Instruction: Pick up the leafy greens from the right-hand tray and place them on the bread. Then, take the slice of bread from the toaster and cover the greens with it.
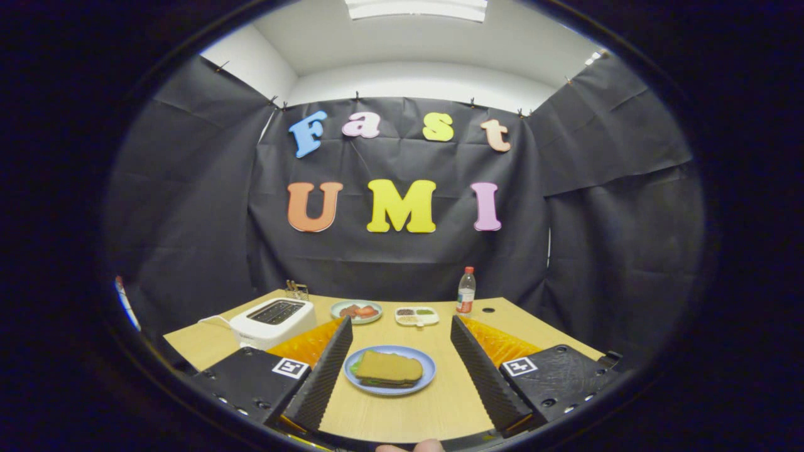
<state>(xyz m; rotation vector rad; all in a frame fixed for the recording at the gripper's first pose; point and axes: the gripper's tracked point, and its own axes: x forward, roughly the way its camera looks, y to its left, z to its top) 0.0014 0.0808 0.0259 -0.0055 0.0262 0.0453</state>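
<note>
The gripper hangs over the near side of the table with its two fingers spread wide and nothing between them but air. Below that gap, just ahead of the fingers, sits the blue plate. On the plate lies a slice of bread, and a thin edge of leafy greens peeks out from under it, so the greens are already covered. Beyond the plate and off to its left stands the white toaster, its slots dark from here. Straight behind the plate is a small round dish with red pieces on it, and beside that a white divided tray. Farther back from the plate, to its right, a plastic bottle stands upright near the table's far edge.
</note>
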